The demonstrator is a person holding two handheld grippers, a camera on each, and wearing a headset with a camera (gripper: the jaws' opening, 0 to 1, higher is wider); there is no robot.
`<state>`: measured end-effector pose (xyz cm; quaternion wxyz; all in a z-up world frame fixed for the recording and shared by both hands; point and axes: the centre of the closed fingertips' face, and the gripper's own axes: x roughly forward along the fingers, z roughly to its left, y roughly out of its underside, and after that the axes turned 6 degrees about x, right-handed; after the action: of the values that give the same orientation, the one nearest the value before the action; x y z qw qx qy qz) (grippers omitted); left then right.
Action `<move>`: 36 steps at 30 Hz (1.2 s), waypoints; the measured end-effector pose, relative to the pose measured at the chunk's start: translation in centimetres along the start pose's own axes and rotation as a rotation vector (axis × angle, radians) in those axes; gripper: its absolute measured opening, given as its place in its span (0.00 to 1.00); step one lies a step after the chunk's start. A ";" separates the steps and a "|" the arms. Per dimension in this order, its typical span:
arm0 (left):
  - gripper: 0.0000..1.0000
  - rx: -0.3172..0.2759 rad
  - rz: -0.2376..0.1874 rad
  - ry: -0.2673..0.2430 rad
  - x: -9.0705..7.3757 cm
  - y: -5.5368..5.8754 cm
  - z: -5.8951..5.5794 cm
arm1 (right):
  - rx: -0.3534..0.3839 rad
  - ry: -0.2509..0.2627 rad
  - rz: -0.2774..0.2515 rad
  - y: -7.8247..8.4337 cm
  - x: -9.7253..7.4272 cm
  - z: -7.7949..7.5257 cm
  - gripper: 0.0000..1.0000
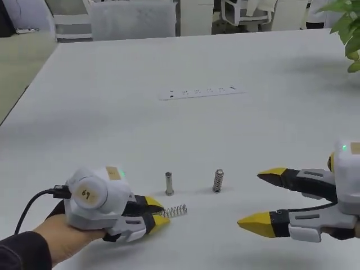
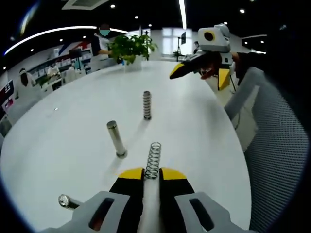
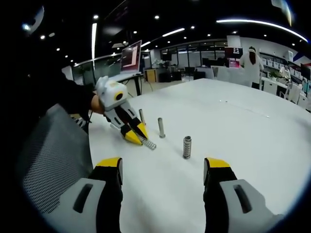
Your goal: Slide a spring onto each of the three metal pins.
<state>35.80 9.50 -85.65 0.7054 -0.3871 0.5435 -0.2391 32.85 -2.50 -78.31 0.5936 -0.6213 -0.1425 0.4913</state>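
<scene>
My left gripper (image 1: 160,212) rests low on the white table (image 1: 185,129), shut on one end of a loose spring (image 1: 175,211) that sticks out sideways past its yellow tips. In the left gripper view the spring (image 2: 153,160) points forward from the gripper (image 2: 152,174). A bare metal pin (image 1: 169,183) stands just beyond it, and a pin wearing a spring (image 1: 218,180) stands to its right. Another pin (image 3: 141,115) stands close behind the left gripper (image 3: 124,119). My right gripper (image 1: 256,199) hovers open at the right, apart from the pins.
A flush socket strip (image 1: 202,91) lies mid-table, far from the work. A plant (image 1: 350,34) stands at the back right corner. Chairs (image 1: 132,19) line the far edge. A black cable (image 1: 34,205) trails from the left gripper.
</scene>
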 end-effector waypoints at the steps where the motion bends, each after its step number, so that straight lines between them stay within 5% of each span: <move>1: 0.04 0.002 -0.001 0.002 0.0 0.0 -0.1 | 0.001 0.000 0.000 0.0 0.0 0.0 0.67; 12: 0.03 0.009 0.003 -0.002 -0.1 0.1 -0.1 | 0.002 0.000 0.001 0.1 0.0 -0.1 0.66; 25: 0.03 0.021 -0.036 0.017 -0.7 -1.1 -0.8 | -0.002 -0.011 0.007 0.0 0.1 0.2 0.65; 36: 0.02 0.046 -0.097 0.033 -1.7 -3.8 -1.7 | -0.024 -0.035 0.010 -0.7 0.3 0.8 0.62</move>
<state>33.97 8.06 -81.82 0.6929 -0.3924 0.5299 -0.2917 32.61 -1.60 -77.65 0.5812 -0.6204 -0.1556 0.5031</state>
